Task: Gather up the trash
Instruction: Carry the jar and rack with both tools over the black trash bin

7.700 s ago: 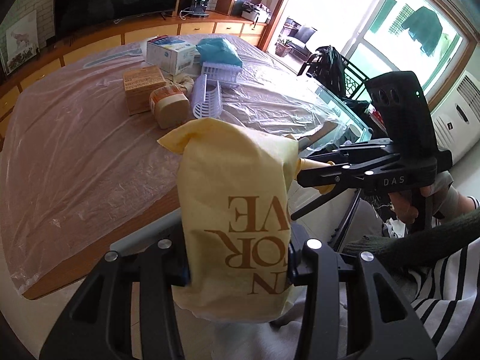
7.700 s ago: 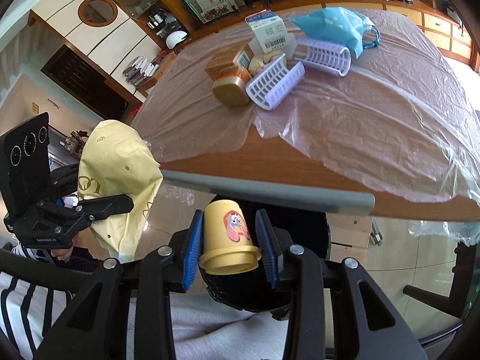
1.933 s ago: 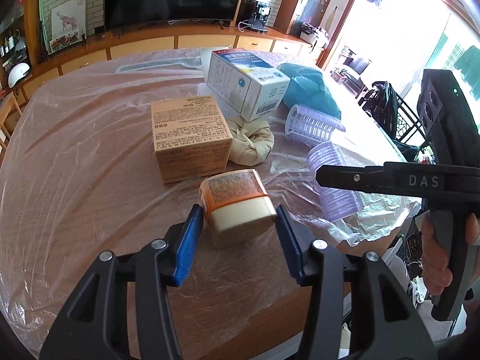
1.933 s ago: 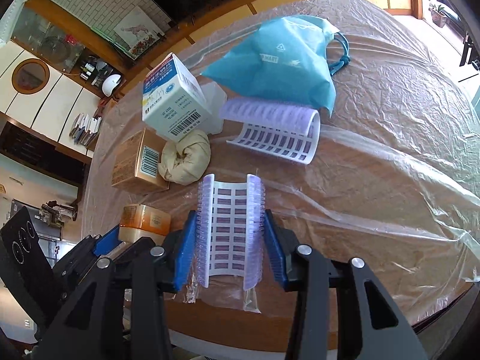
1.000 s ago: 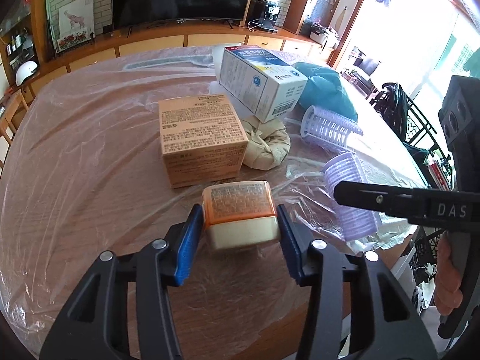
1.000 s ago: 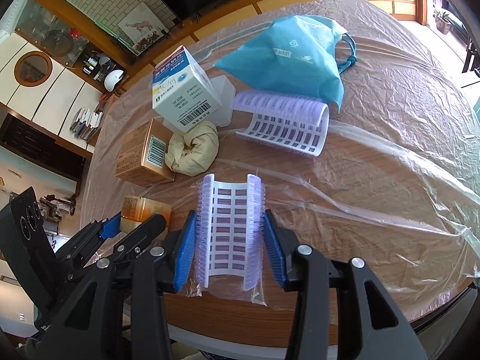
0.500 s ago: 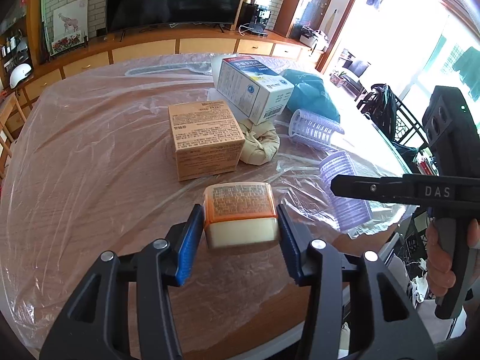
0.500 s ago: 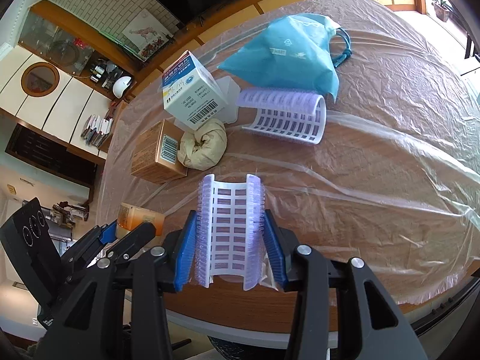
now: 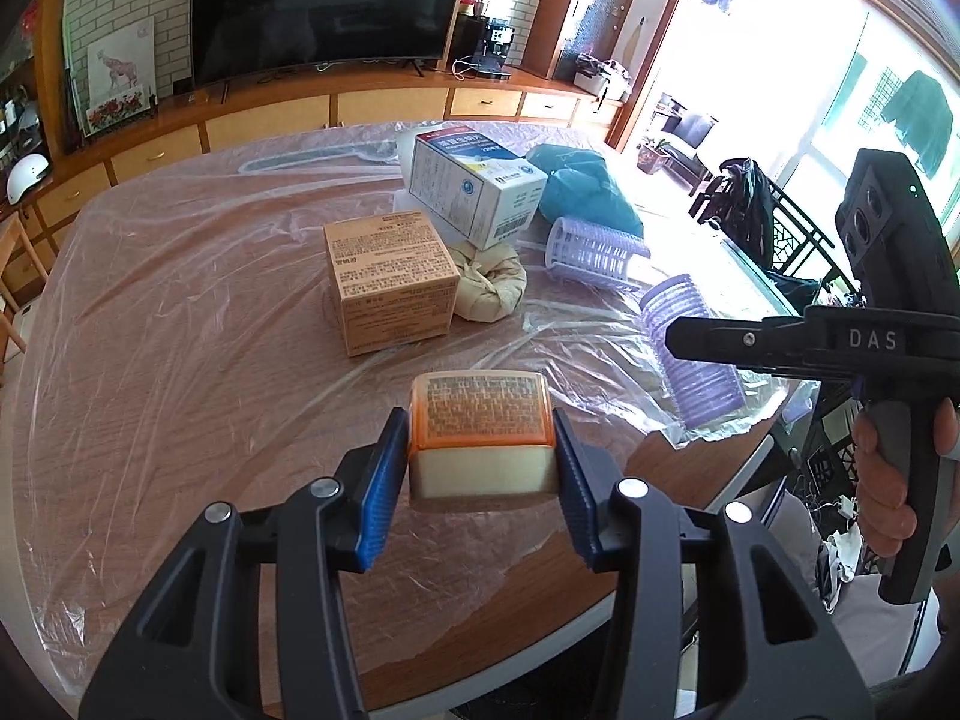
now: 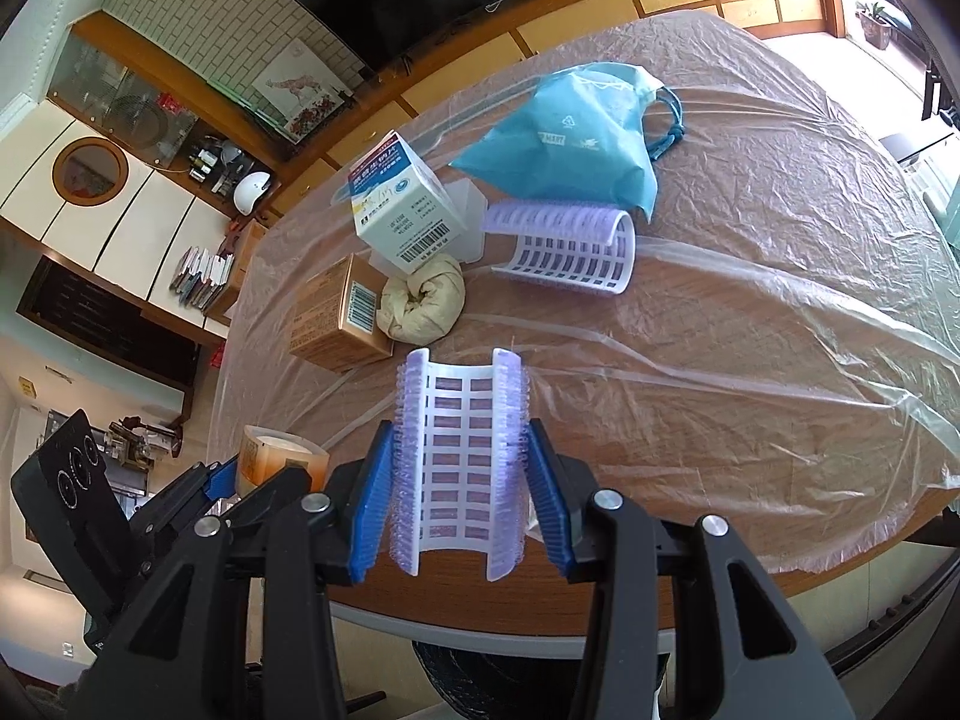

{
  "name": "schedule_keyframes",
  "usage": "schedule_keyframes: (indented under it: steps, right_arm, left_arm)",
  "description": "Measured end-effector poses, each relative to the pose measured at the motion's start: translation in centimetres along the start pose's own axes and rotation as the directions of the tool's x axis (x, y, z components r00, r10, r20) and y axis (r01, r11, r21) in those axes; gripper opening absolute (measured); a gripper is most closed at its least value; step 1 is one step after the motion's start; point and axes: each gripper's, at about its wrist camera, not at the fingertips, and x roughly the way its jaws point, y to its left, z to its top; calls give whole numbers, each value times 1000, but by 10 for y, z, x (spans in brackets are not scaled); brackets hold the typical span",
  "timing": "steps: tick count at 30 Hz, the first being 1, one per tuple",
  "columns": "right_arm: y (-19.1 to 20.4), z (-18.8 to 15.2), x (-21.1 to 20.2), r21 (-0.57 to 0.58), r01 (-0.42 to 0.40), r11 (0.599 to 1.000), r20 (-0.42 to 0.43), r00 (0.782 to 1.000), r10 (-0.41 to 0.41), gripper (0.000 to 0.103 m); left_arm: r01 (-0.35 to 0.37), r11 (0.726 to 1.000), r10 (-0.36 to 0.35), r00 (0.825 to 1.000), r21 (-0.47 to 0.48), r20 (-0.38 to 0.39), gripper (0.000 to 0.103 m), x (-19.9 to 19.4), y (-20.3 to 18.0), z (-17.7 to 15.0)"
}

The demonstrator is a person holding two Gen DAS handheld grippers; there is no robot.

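Observation:
My left gripper [image 9: 480, 483] is shut on an orange-and-cream tub [image 9: 480, 432] and holds it above the plastic-covered table [image 9: 150, 312]. My right gripper [image 10: 459, 492] is shut on a purple slotted plastic piece [image 10: 459, 462] near the table's front edge. The purple piece [image 9: 690, 354] and the right gripper also show in the left wrist view. The tub [image 10: 279, 459] shows at the left of the right wrist view.
On the table lie a brown carton [image 9: 390, 276], a white and blue box [image 9: 474, 186], a cream knotted bag [image 9: 489, 288], a second purple slotted piece [image 9: 594, 252] and a blue cloth bag [image 10: 576, 132]. A dark bin [image 10: 528, 684] sits below the table edge.
Both grippers have pulled back toward the table's front edge and a little up, each keeping hold of its item. The things on the table have not moved.

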Motion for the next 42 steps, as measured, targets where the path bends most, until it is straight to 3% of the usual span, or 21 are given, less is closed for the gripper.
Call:
schedule_keyframes:
  steps: [18, 33, 42]
  right_arm:
    - [2, -43, -43, -147, -138, 980, -78, 989, 127, 42]
    - [-12, -94, -58, -209, -154, 966, -150, 981, 124, 42]
    - [-13, -115, -50, -251, -130, 959, -196, 977, 81, 42]
  left_arm:
    - [-76, 996, 78, 996, -42, 54, 48, -37, -42, -29]
    - [-76, 997, 76, 997, -15, 10, 48, -51, -79, -73]
    - [-66, 998, 66, 997, 5, -28, 48, -48, -89, -93]
